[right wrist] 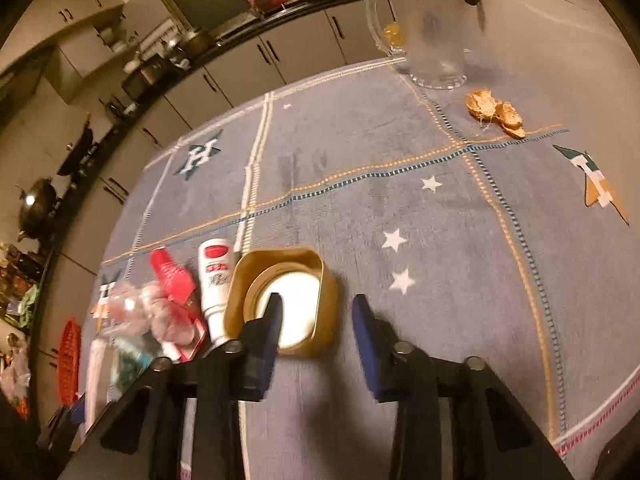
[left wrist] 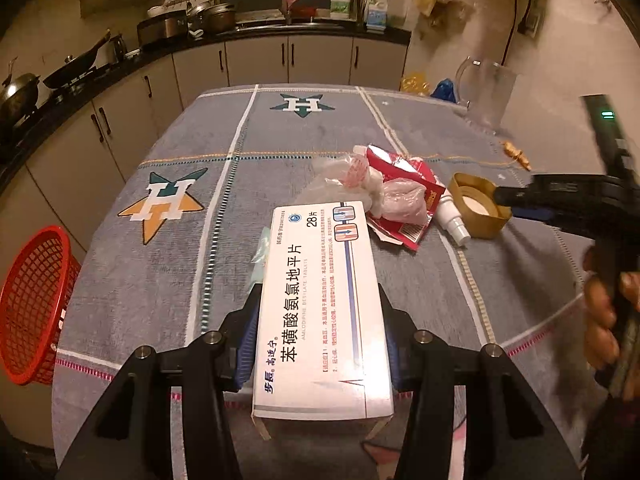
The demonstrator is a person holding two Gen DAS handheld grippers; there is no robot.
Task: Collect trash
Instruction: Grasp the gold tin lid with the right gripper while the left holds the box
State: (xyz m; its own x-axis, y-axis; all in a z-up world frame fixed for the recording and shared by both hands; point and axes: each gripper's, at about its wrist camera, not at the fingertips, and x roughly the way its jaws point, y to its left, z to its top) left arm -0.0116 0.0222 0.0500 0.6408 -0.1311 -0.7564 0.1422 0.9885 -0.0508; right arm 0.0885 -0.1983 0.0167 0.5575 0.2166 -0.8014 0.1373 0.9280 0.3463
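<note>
My left gripper point(left wrist: 320, 300) is shut on a white medicine box point(left wrist: 320, 312) and holds it over the grey tablecloth point(left wrist: 160, 280). Beyond the box lie a crumpled clear plastic bag point(left wrist: 360, 184), a red wrapper point(left wrist: 408, 196), a small white spray bottle point(left wrist: 452, 220) and a gold square lid point(left wrist: 480, 208). My right gripper point(right wrist: 316, 312) is open, with its left finger inside the gold lid point(right wrist: 288, 300) and its right finger outside the rim. The white bottle point(right wrist: 214, 280), red wrapper point(right wrist: 172, 280) and plastic bag point(right wrist: 132, 308) lie to its left.
A red mesh basket point(left wrist: 32, 308) hangs off the table's left edge, also in the right wrist view point(right wrist: 70, 364). A clear glass jug point(right wrist: 428, 28) stands at the far right corner, with orange peel scraps point(right wrist: 496, 114) near it. Kitchen counter and cabinets point(left wrist: 280, 60) run behind.
</note>
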